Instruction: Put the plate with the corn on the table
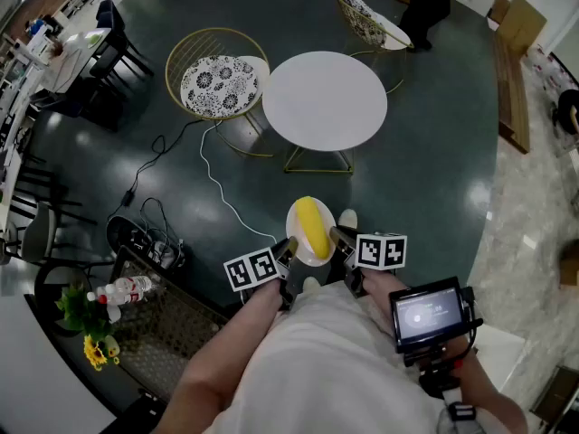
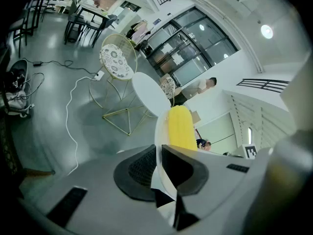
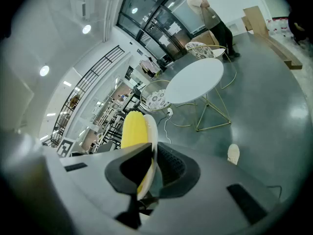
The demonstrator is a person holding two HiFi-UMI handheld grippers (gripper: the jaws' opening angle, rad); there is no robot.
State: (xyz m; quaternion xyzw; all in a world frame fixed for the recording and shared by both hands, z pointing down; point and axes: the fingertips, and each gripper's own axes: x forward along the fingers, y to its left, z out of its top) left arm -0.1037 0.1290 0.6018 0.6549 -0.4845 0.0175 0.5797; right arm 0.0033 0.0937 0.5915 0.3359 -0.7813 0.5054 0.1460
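A white plate [image 1: 297, 241] with a yellow corn cob [image 1: 311, 224] on it hangs in the air in front of me, above the dark floor. My left gripper [image 1: 286, 248] is shut on the plate's left rim and my right gripper [image 1: 338, 239] is shut on its right rim. In the left gripper view the plate [image 2: 159, 131] stands edge-on between the jaws with the corn [image 2: 180, 128] beyond. The right gripper view shows the plate [image 3: 151, 131] and corn [image 3: 133, 129] the same way. The round white table [image 1: 324, 99] stands ahead, bare on top.
A gold wire chair with a patterned cushion [image 1: 217, 83] stands left of the table, another chair [image 1: 366, 18] behind it. A white cable [image 1: 217, 184] trails across the floor. A person [image 1: 425, 3] stands at the far right. A dark mesh shelf with a bottle [image 1: 128, 290] is at my left.
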